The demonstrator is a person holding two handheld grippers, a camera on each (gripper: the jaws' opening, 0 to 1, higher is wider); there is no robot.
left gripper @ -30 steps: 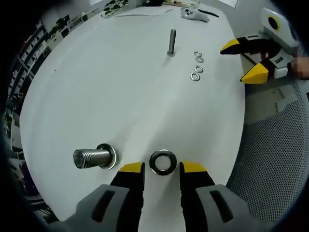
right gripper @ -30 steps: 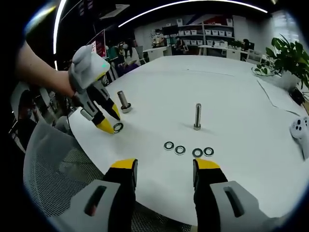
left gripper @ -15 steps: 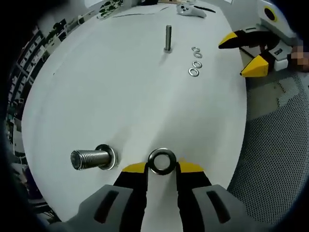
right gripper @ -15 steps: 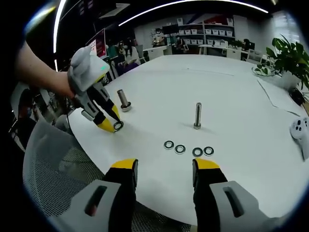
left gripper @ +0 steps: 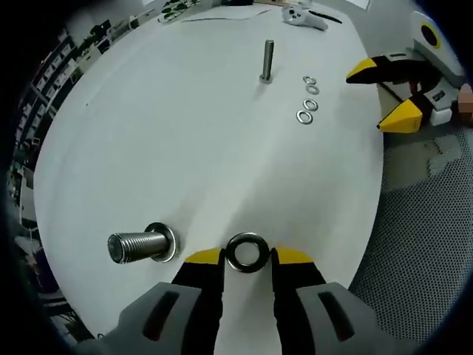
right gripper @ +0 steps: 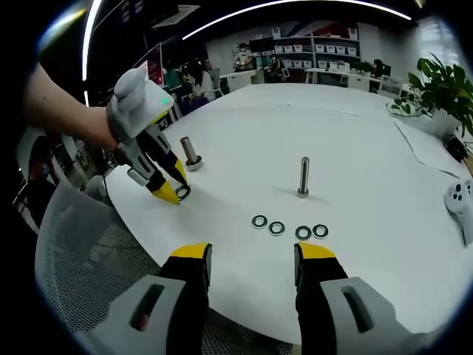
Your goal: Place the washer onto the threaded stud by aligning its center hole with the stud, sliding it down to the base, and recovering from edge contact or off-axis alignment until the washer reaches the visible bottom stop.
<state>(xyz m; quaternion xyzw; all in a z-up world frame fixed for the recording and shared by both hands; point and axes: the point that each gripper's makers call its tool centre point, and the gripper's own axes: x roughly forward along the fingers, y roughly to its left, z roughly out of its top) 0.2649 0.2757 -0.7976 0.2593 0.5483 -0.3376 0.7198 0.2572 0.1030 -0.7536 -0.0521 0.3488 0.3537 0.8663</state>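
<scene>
A large steel washer (left gripper: 246,252) sits between the yellow fingertips of my left gripper (left gripper: 248,257), which is shut on it just above the white table (left gripper: 185,148). The thick threaded stud (left gripper: 137,245) stands to its left, a flat washer around its base. In the right gripper view the stud (right gripper: 189,152) rises just beyond the left gripper (right gripper: 176,192), which a hand holds. My right gripper (right gripper: 251,253) hangs open over the table's near edge with nothing between its fingers; the left gripper view has it (left gripper: 384,92) at the upper right.
A thin upright bolt (right gripper: 304,176) stands mid-table with a row of several small washers (right gripper: 288,228) in front of it. A white controller (right gripper: 460,198) lies at the right edge. A mesh chair (right gripper: 81,274) is beside the table, and a potted plant (right gripper: 442,89) is far right.
My left gripper's jaws closed in on the large washer, which now sits gripped between the tips. The right gripper has stayed put.
</scene>
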